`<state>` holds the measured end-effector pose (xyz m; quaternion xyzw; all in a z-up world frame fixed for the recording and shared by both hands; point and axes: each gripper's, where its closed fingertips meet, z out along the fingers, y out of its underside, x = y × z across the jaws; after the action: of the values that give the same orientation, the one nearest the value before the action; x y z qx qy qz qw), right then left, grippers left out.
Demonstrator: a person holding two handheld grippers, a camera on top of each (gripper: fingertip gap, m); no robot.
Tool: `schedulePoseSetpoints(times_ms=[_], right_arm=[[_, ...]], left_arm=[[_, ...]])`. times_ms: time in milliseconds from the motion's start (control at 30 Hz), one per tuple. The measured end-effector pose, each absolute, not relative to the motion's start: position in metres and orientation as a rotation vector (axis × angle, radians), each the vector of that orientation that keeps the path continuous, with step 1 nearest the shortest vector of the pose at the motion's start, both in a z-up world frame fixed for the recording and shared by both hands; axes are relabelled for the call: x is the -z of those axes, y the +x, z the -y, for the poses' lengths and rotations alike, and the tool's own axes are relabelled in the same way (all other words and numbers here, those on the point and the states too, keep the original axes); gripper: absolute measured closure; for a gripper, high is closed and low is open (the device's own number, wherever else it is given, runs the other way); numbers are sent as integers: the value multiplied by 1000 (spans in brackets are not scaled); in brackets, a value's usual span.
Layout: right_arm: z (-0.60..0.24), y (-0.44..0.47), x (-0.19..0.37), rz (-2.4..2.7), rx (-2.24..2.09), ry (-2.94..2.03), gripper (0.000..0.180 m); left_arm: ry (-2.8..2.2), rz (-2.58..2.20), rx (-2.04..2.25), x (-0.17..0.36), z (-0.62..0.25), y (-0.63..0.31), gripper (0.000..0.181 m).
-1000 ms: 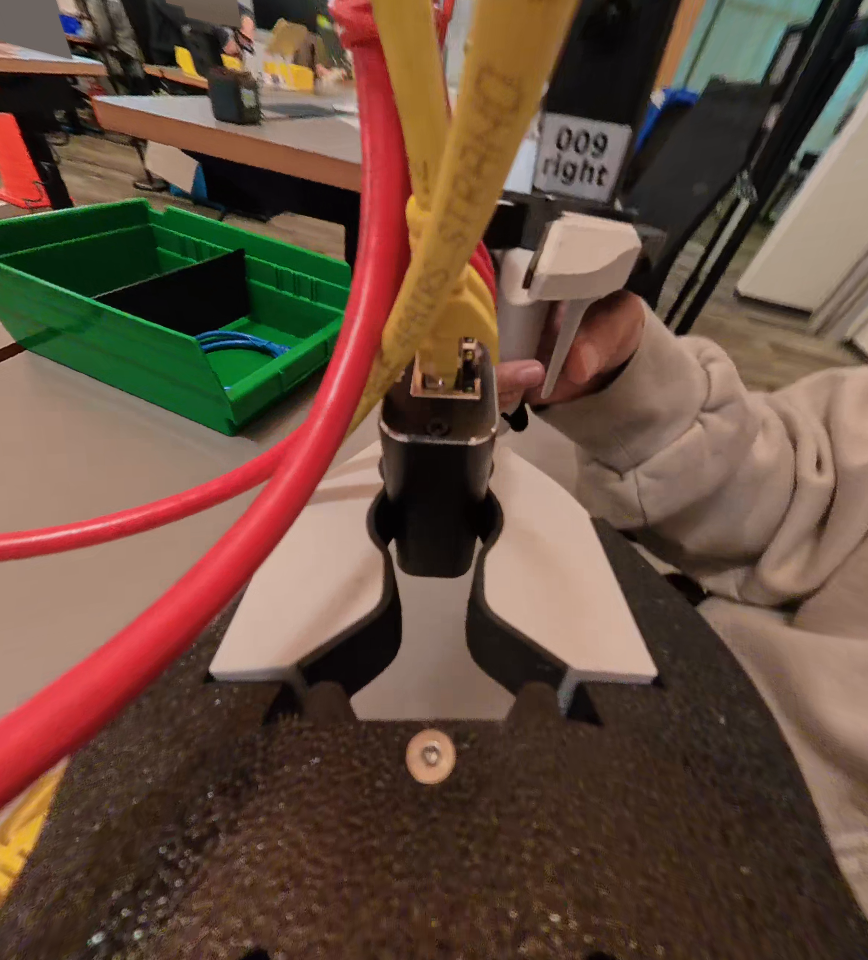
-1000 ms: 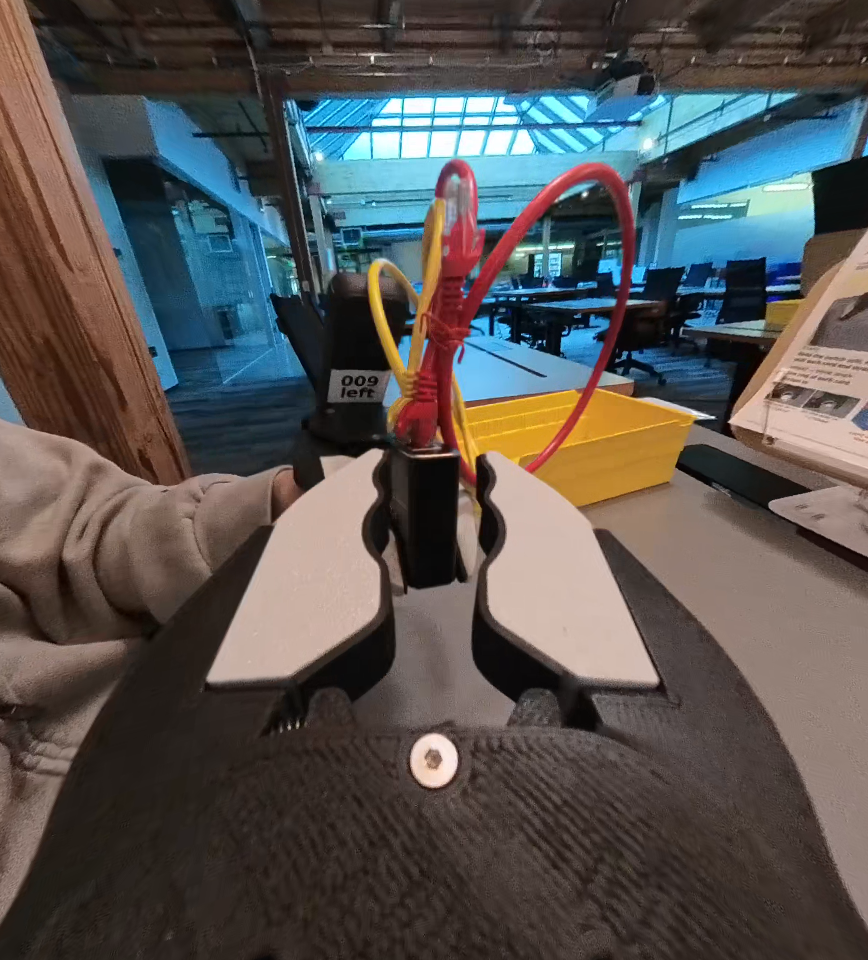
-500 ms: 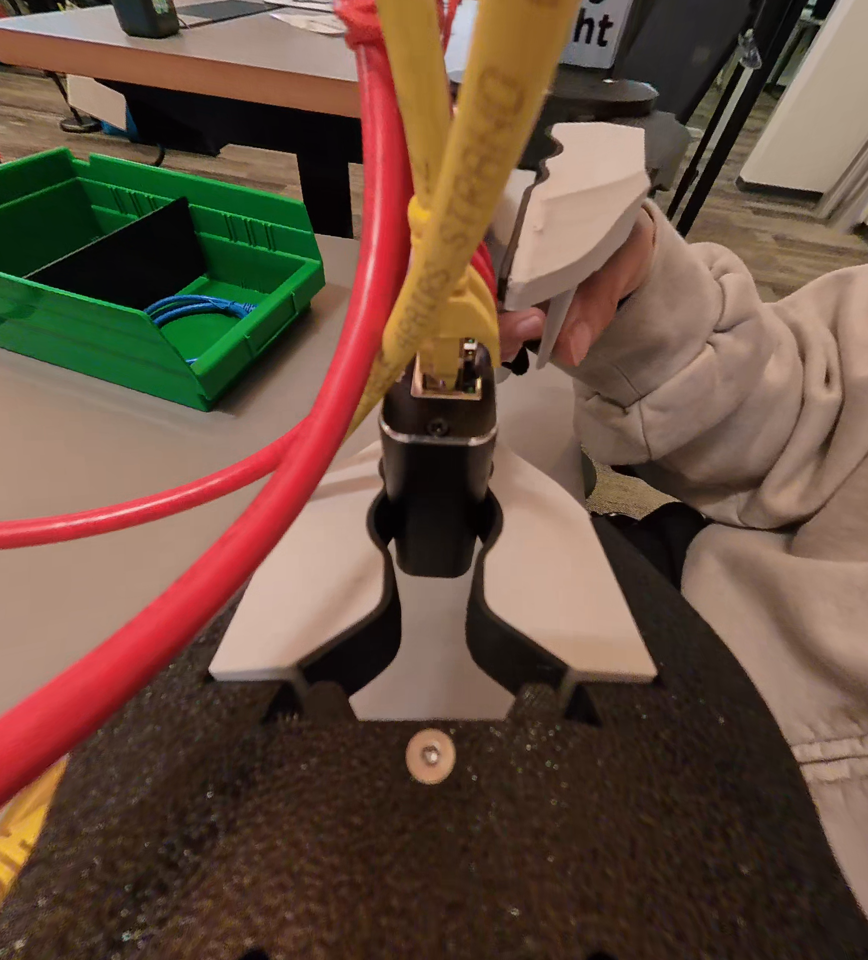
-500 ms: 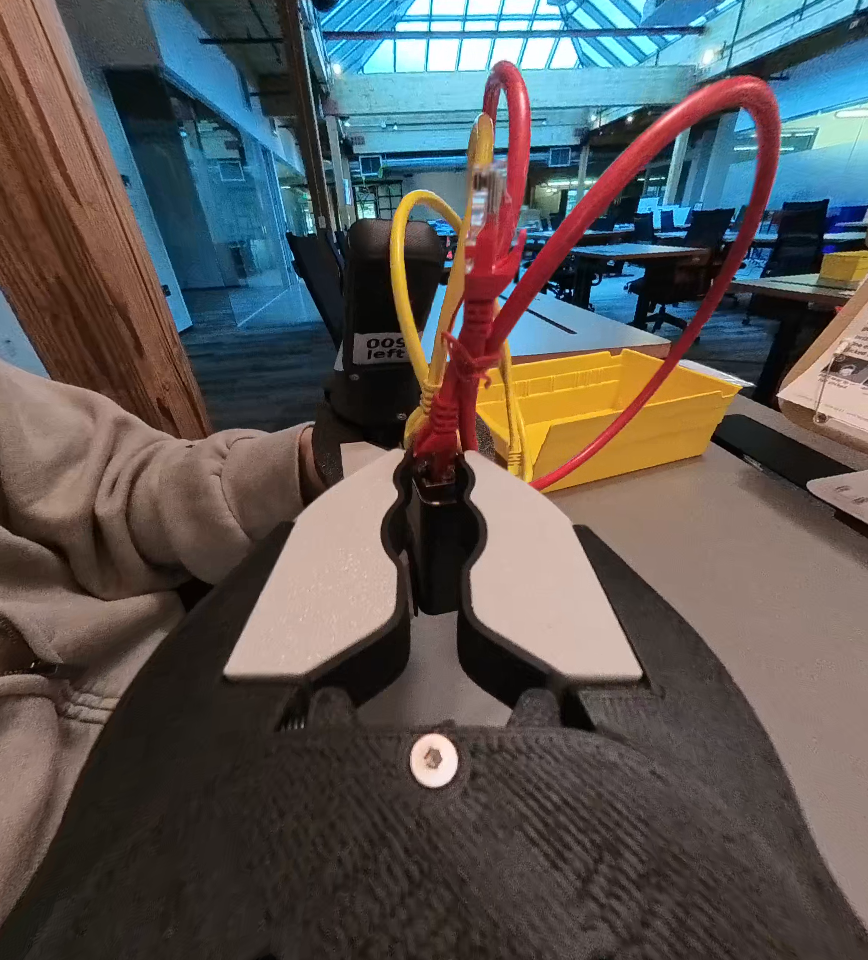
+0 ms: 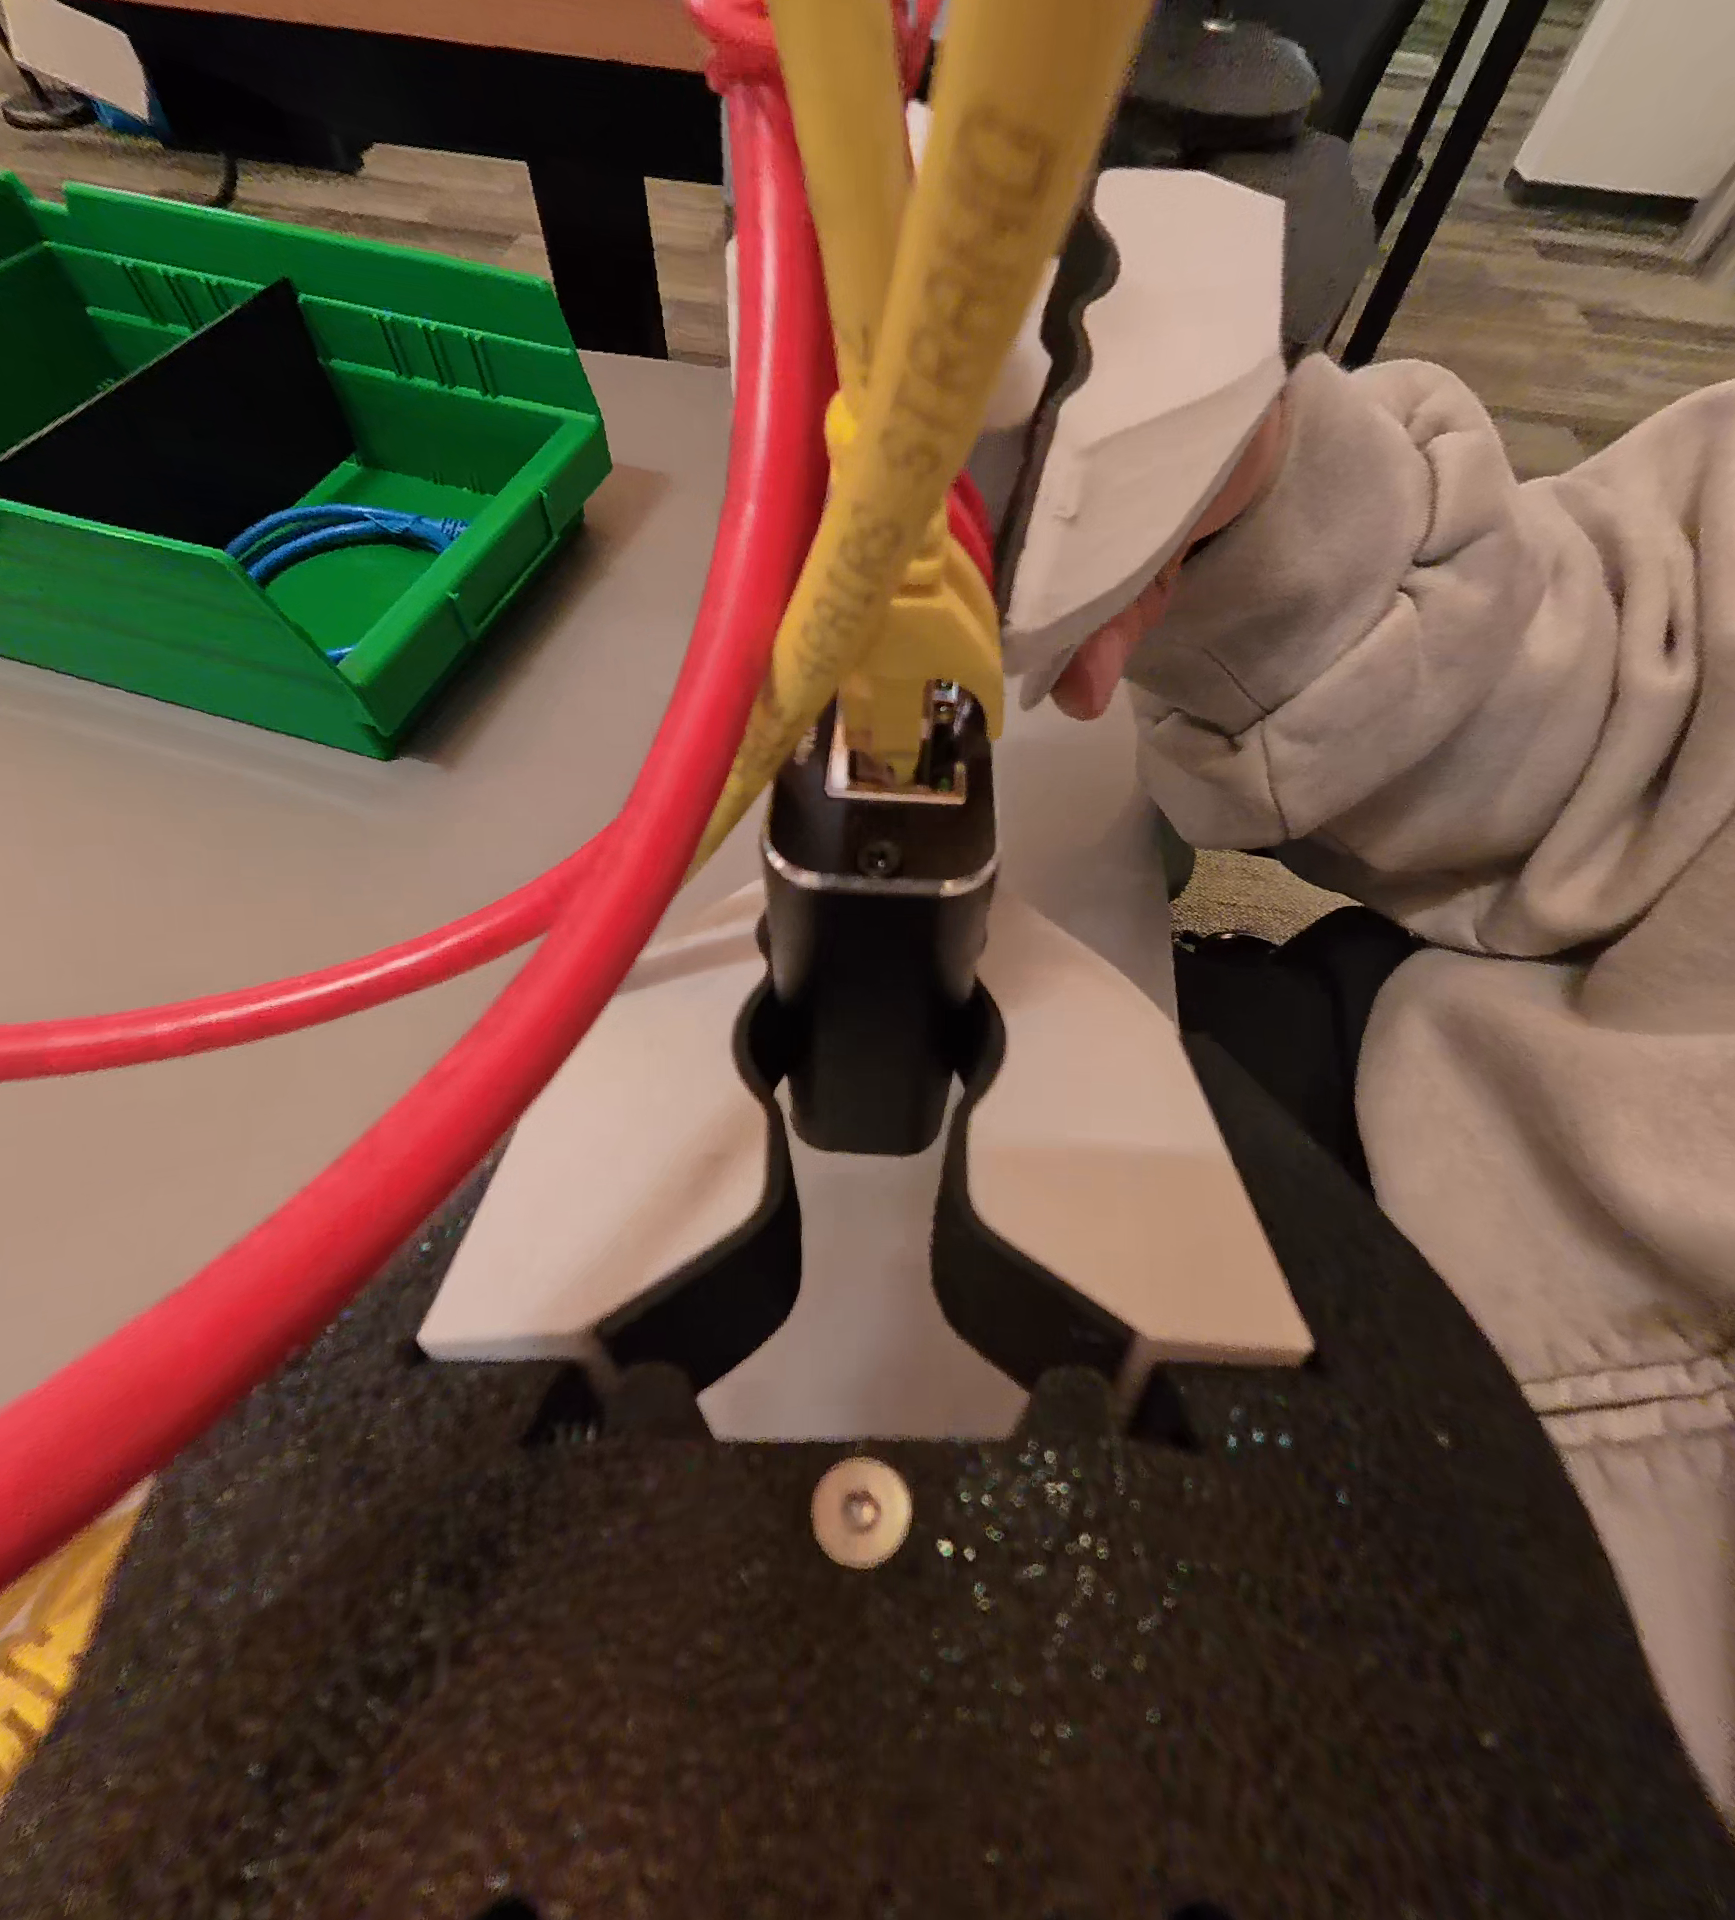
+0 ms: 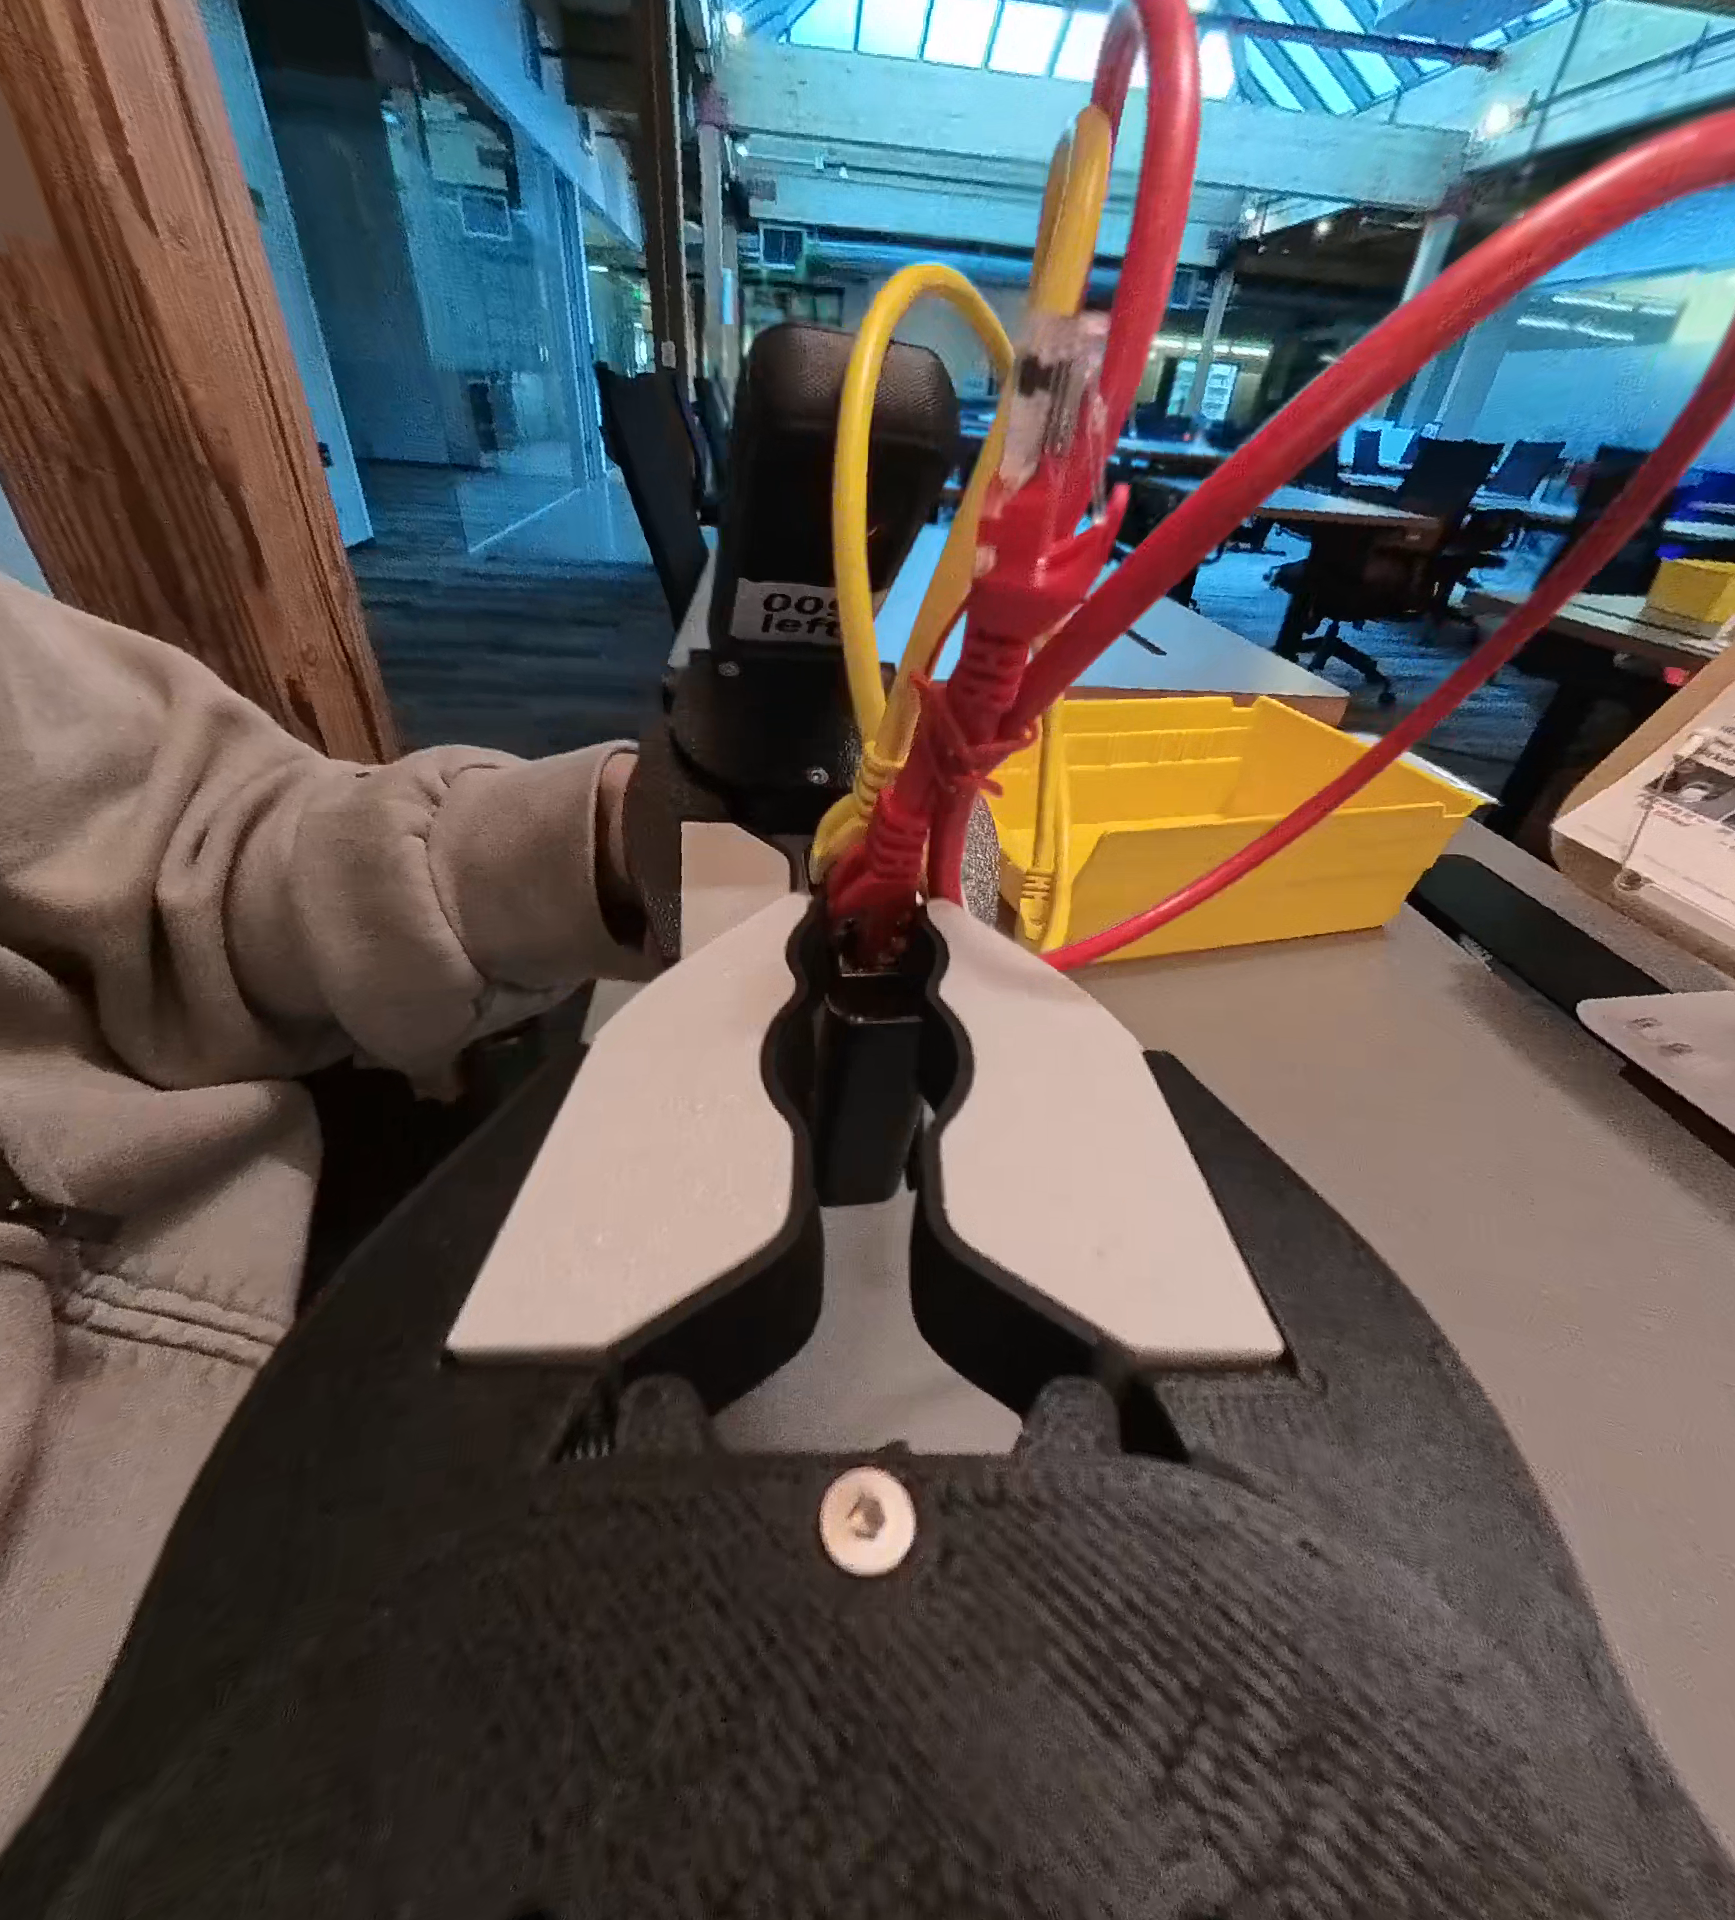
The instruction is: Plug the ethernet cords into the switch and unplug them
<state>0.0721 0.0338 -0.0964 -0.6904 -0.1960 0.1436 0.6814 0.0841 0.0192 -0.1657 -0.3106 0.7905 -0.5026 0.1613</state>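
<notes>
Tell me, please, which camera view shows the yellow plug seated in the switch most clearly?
The left wrist view: the yellow plug sits in the port at the end of the black switch, facing the camera. In the right wrist view, red cords cover that spot, and only yellow cable loops show.

An open-plan office: rows of desks and black chairs under a skylight, glass partitions, a timber post, parts bins.
</notes>
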Motion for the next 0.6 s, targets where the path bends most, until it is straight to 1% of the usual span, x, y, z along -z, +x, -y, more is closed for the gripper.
schedulePoseSetpoints(times_ms=[200, 433, 600], right_arm=[[-41, 63, 98, 450, -249, -1543, 164], [-57, 48, 107, 416, -315, -1543, 164], [-68, 39, 115, 426, -351, -1591, 164]], left_arm=[[-852, -2277, 1484, 166, -23, 74, 155], [-863, -2180, 1503, 173, -33, 61, 151], [-941, -2162, 1575, 179, -40, 49, 153]])
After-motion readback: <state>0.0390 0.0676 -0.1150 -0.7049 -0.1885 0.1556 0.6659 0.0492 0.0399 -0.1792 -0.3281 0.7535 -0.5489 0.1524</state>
